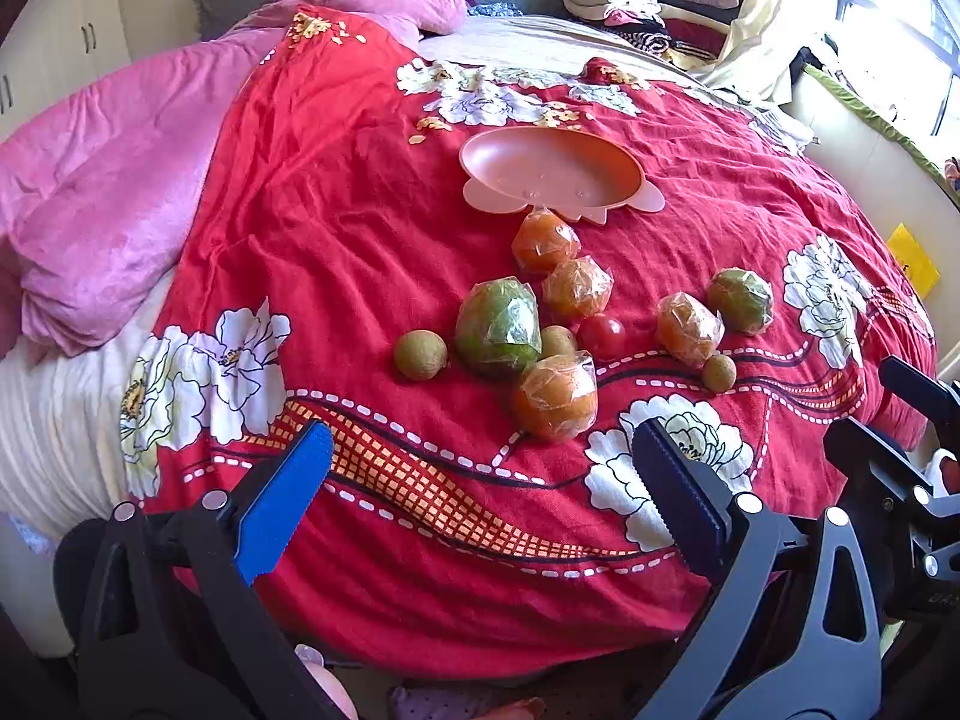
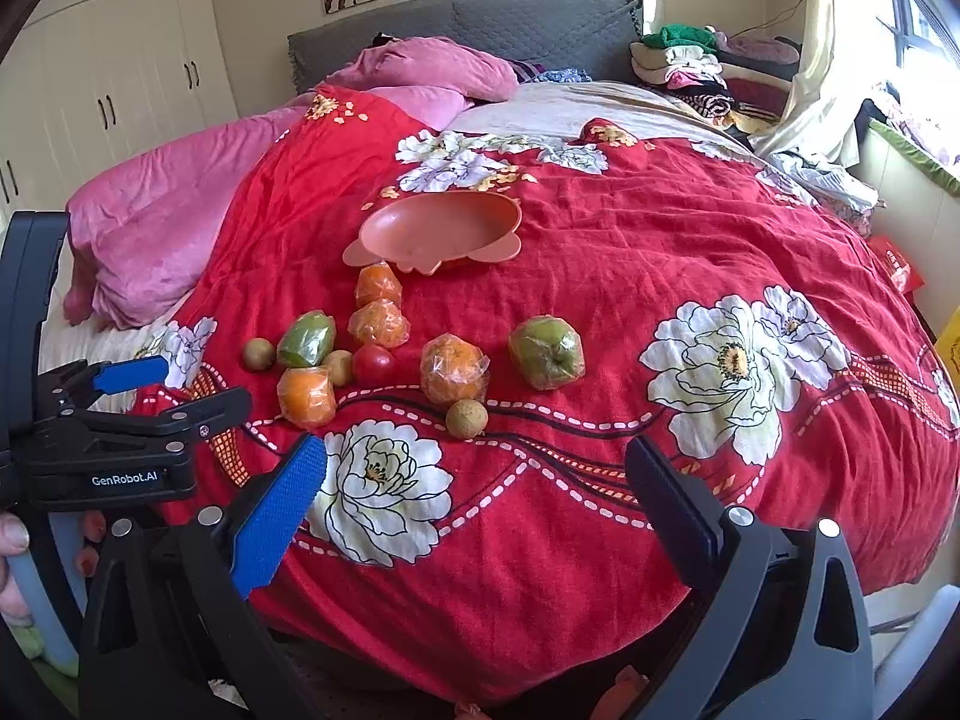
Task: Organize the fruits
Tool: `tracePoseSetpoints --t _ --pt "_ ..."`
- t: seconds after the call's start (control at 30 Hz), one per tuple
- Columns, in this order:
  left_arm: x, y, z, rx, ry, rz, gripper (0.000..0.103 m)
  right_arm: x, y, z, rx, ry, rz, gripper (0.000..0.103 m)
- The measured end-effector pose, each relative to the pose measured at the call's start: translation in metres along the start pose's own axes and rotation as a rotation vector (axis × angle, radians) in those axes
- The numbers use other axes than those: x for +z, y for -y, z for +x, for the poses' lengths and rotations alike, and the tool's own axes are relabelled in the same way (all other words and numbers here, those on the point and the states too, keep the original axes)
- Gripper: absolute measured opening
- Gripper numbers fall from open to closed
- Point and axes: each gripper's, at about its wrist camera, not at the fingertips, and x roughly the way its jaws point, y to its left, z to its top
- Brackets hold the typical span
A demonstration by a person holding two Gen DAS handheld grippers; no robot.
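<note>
Plastic-wrapped oranges [image 2: 454, 367] and green fruits [image 2: 546, 353] beside pink bowl [image 2: 441, 228]

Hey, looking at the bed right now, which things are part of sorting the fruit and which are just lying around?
For the job:
- pink dish
- wrapped oranges
- wrapped green fruits
- cherry tomato
- small brown fruits
- left gripper and right gripper, both open

Just lying about:
- pink blanket
- folded clothes pile
- red floral bedspread
</note>
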Motion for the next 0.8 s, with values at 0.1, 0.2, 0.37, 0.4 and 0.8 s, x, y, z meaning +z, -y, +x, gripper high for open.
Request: tracePoseSetpoints --t 0.1,0.2,0.37,0.4,0.8 --pt "-0.0002 0.0002 -0.0001 -0.001 -0.001 0.0 0.094 -0.0001 -0.0002 -0.0003 0.0 0.0 -0.001 0.099" --pt "0.0008 0.0003 -0.0017 -0.003 0.002 0.003 0.094 -0.0001 -0.0005 -0.0004 -0.001 0.0 -0.001 0.099" --pt "0.0004 0.0002 -0.0035 -0.007 0.007 0.006 0.094 -0.0001 -0.0005 -0.0008 0.001 0.001 -0.003 0.099" --pt "0.0004 0.0001 -0.004 -0.008 0.009 0.006 0.094 -0.0004 -0.0004 -0.0006 0.001 0.001 -0.003 0.099" --pt "0.0005 -0.001 -0.0054 -0.011 0.013 0.011 0.094 -0.0009 -0.0013 -0.0013 -0.001 0.003 -0.006 0.099"
